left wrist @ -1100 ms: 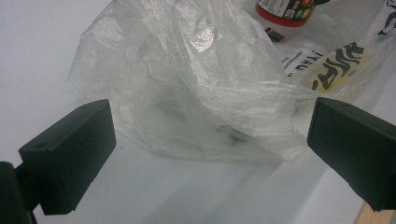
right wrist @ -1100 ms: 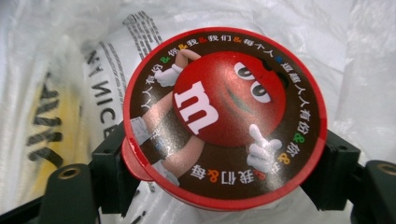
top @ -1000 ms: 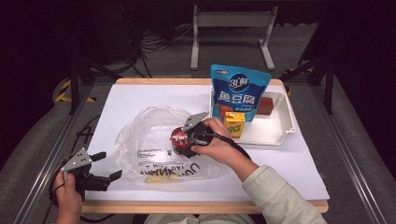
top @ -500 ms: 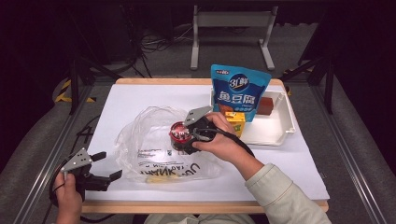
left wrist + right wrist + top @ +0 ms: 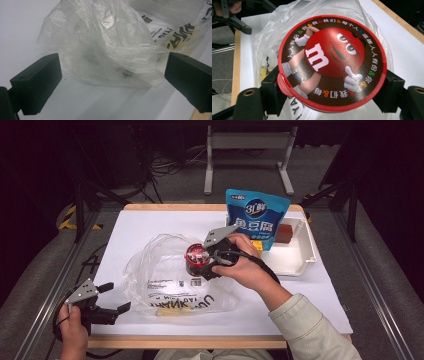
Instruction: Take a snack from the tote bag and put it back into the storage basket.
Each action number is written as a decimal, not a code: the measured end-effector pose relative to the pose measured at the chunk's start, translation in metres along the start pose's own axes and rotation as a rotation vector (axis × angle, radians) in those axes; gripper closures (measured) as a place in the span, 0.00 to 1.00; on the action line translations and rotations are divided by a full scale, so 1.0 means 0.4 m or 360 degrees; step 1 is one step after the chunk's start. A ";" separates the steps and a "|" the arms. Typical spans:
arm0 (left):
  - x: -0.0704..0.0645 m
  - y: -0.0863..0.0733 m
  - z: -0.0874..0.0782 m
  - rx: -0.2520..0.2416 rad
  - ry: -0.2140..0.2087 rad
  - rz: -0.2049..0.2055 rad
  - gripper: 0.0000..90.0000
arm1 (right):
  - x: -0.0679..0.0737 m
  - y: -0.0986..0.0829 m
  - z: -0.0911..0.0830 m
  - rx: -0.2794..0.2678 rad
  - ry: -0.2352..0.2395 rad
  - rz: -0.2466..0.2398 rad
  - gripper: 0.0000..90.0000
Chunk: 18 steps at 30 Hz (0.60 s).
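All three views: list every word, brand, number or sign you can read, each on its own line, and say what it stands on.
"m", white, on the red-lidded tub clamped in the right gripper.
Chinese characters with "&" signs ring that lid; "我们" is legible.
"鱼豆腐" and "3" in a round logo on the blue pouch.
Large dark capitals on the clear plastic bag, upside down, unreadable; its small print and barcode are too small.
Left gripper: no text.

The red round tin (image 5: 332,62) bears a white "m" on a red cartoon figure ringed by "人人有份 & 你 & 我 & 我们 & 每个人", the blue pouch (image 5: 256,218) reads "鱼豆腐", and the clear plastic bag (image 5: 170,280) carries a barcode and large black letters too creased to read.
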State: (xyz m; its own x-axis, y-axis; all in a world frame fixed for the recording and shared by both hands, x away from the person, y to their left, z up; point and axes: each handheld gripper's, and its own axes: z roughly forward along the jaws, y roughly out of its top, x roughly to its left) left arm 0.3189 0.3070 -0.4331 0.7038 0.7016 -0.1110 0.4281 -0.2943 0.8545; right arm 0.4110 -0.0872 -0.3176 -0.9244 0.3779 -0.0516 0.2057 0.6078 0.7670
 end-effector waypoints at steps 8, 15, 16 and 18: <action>0.000 0.000 -0.002 0.0004 -0.0001 0.0001 0.02 | -0.019 -0.007 -0.051 0.0002 -0.0040 0.0027 0.29; 0.000 0.000 0.000 -0.0004 0.0003 -0.0003 0.02 | -0.044 -0.032 -0.106 0.0010 -0.0102 0.0062 0.29; 0.000 0.000 0.000 -0.0004 0.0003 -0.0003 0.02 | -0.049 -0.037 -0.115 0.0014 -0.0116 0.0066 0.29; -0.001 0.000 0.000 -0.0004 0.0002 -0.0001 0.02 | -0.056 -0.045 -0.129 0.0024 -0.0135 0.0076 0.29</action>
State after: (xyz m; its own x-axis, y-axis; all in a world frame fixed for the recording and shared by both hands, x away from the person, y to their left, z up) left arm 0.3188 0.3068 -0.4330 0.7029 0.7027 -0.1106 0.4270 -0.2924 0.8557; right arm 0.4115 -0.1425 -0.2973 -0.8830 0.4643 -0.0695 0.2544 0.5976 0.7603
